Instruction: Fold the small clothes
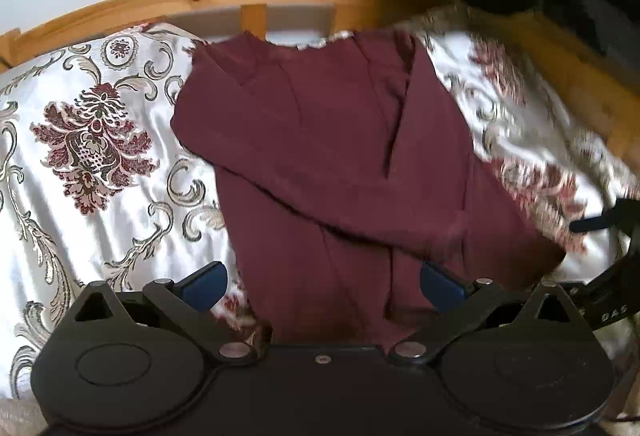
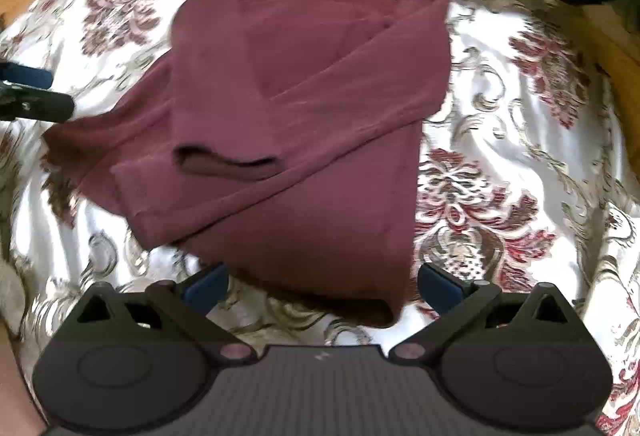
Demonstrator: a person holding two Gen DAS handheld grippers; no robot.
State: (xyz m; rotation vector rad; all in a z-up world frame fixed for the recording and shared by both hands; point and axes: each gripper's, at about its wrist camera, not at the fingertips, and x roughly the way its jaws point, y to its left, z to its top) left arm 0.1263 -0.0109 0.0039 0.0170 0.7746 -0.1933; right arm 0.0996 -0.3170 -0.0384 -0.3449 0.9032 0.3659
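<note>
The white letters "DAS" are being shown on a dark strap at about four o'clock in the left wrist view. No other text is being shown legibly anywhere.

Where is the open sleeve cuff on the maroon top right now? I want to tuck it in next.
In the right wrist view the cuff lies across the middle of the maroon top, left of centre, on the patterned bedspread.
</note>
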